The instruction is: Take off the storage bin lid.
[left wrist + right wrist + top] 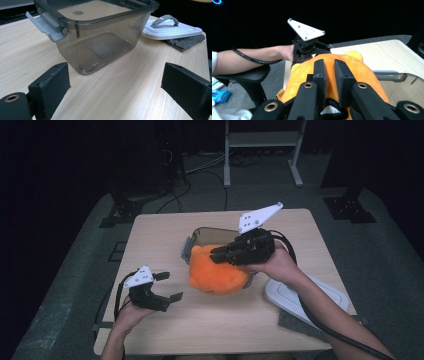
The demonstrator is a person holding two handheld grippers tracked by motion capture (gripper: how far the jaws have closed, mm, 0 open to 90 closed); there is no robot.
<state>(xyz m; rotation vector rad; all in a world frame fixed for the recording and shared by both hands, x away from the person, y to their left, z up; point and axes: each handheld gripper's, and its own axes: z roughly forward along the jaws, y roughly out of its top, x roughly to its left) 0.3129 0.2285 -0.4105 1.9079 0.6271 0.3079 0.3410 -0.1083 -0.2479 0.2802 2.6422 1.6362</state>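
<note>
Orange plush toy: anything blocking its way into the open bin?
Nothing visible. The right claw holds the orange plush toy at the smoky plastic bin, whose inside looks empty. Its white lid lies off to the side on a grey pad. The left claw is open, apart.

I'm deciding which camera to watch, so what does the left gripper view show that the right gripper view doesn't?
Left gripper view: the white lid on its dark pad, and the grey latch. Right gripper view: the orange plush toy pinched in the narrow jaws of the right gripper, a forearm and a chair. Shared: the smoky bin, the wooden table and the left gripper, whose jaws stand wide apart.
</note>
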